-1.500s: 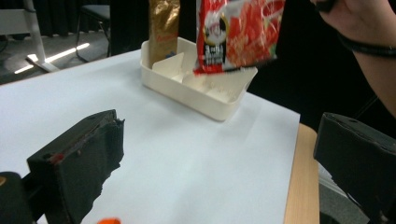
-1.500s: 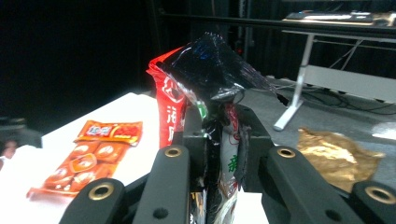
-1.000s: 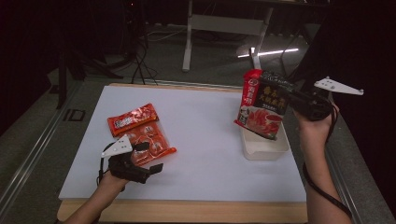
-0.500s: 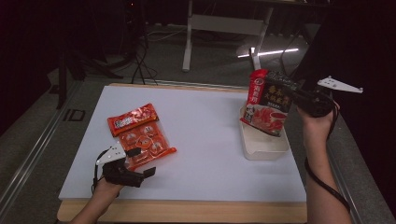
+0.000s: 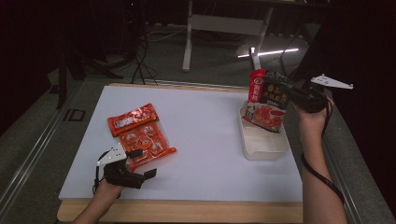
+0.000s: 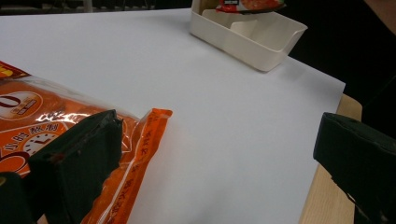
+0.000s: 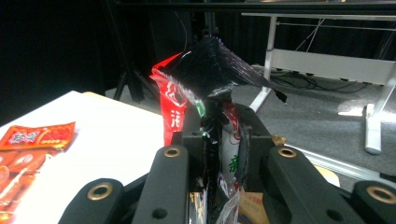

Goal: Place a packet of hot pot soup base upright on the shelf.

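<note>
The right gripper (image 5: pixel 290 94) pinches a glossy red-and-black snack bag (image 5: pixel 267 100), crinkled at its top, hanging upright just above the cream plastic bin (image 5: pixel 261 144). The left gripper (image 5: pixel 142 164) gapes empty beside the shiny orange packet (image 5: pixel 145 144), well apart from the bin.

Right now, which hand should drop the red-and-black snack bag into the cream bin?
Right. The right gripper is shut on the red-and-black snack bag, which hangs over the cream bin. The left gripper is open at the table's near edge, beside the orange packet, far from the bin.
</note>
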`<state>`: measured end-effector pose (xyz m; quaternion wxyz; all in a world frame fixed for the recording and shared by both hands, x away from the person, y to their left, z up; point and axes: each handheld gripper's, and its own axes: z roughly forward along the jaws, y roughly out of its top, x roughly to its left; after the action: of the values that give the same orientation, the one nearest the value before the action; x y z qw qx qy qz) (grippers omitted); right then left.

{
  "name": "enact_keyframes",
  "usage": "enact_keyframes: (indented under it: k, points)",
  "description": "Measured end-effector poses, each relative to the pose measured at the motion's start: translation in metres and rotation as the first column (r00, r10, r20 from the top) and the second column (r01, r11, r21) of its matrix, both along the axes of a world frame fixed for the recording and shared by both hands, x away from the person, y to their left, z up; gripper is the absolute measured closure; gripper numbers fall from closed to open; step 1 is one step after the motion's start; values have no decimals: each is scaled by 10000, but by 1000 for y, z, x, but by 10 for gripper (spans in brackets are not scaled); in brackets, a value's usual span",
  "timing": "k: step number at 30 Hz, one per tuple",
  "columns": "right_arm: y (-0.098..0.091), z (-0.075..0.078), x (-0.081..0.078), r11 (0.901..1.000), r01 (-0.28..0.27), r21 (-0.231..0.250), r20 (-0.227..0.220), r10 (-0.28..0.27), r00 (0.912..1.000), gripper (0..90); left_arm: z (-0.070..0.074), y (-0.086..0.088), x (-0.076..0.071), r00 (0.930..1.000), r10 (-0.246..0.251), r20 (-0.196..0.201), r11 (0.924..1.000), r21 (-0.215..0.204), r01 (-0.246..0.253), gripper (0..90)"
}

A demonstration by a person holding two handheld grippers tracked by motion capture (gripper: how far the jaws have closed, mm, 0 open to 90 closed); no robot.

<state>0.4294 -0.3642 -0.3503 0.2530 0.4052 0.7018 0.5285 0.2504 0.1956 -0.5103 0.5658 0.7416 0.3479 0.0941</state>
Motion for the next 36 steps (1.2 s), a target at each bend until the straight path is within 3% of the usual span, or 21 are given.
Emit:
enact_keyframes:
  k: [4,11,14,19,23,27,30,32,36]
  points:
    - [7,-6,13,9984,45,-568,-86,-50,10000,765,-1,1,0,10000,-10,-47,9999,-111,9,12]
    - [11,-19,26,9960,-361,-813,-326,335,9989,762,-4,2,2,9998,-186,-115,9995,-274,183,12]
    - [9,-24,29,9966,-529,-626,-551,495,9973,757,-4,3,2,9997,-200,-109,9993,-322,196,12]
    - [4,-30,32,9920,-1244,-200,-462,1234,9913,743,-4,4,2,9998,-150,-161,9993,-335,145,12]
    - [2,-31,29,9904,-1377,-102,-392,1372,9898,737,-3,5,2,9998,-133,-157,9992,-383,127,12]
    - [2,-33,30,9843,-1746,-247,-231,1741,9845,736,-3,5,2,9998,-125,-166,9990,-441,118,12]
    - [7,-34,31,9764,-2105,-492,-463,2083,9770,729,-4,5,3,9997,-126,-203,9990,-420,117,12]
    - [10,-36,32,9782,-1967,-667,-633,1925,9792,727,-4,5,3,9996,-143,-234,9989,-459,132,12]
    - [6,-46,30,9822,-1868,-189,-507,1856,9813,717,-5,7,3,9996,-91,-273,9988,-481,78,12]
